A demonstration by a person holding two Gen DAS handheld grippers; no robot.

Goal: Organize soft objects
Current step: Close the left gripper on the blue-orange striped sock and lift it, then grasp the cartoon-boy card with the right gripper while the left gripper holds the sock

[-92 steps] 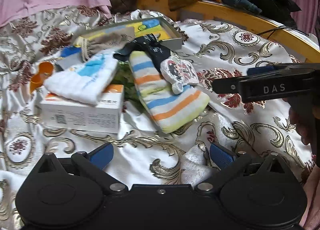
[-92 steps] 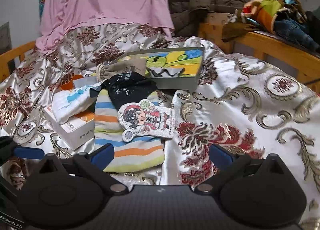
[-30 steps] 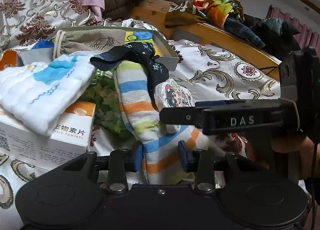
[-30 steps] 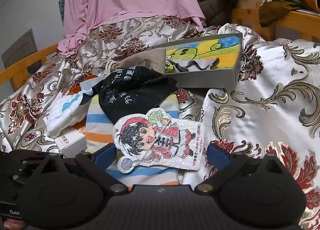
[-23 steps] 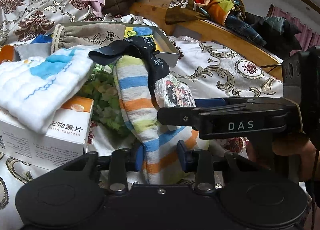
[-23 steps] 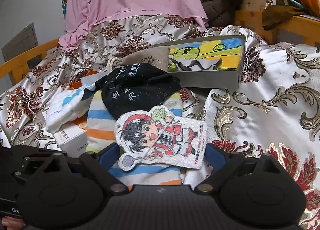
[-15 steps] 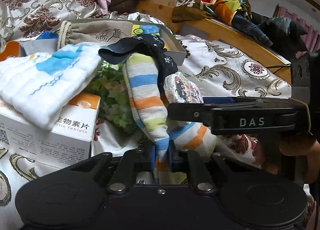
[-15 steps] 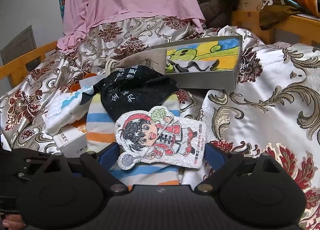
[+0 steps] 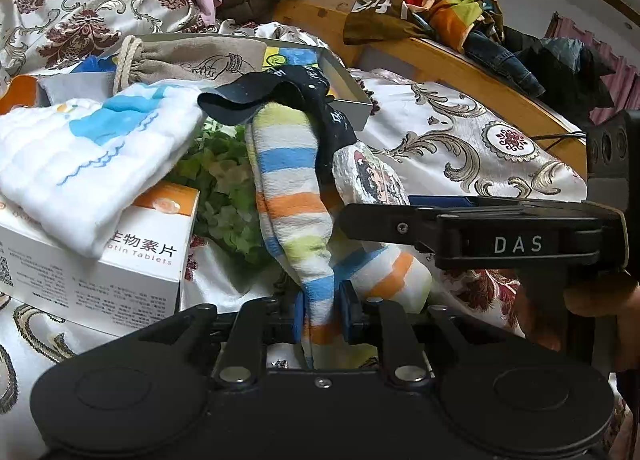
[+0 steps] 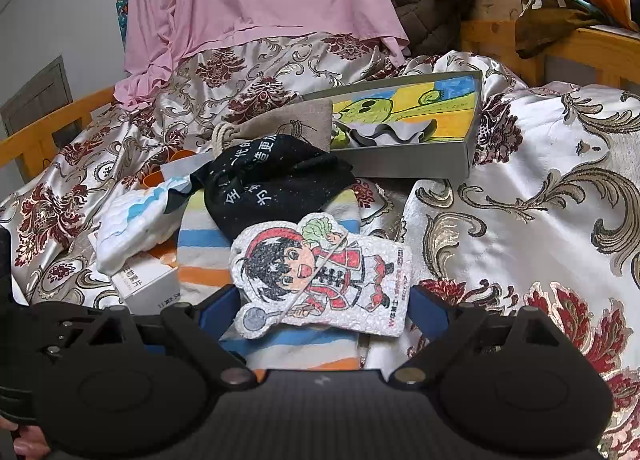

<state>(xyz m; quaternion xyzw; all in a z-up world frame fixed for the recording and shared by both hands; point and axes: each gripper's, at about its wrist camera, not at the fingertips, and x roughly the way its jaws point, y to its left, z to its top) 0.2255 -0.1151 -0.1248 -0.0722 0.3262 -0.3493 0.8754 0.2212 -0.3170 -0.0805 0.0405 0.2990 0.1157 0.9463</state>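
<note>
Striped towel (image 9: 288,196) | lengthwise away from left tool (image 9: 322,310) | near end pinched

Light: we see soft, even daylight.
Glare: sheen on the shiny cream floral satin bedspread (image 10: 520,220).
Edges: fisheye bending, dark corners.
Focus: sharp.
</note>
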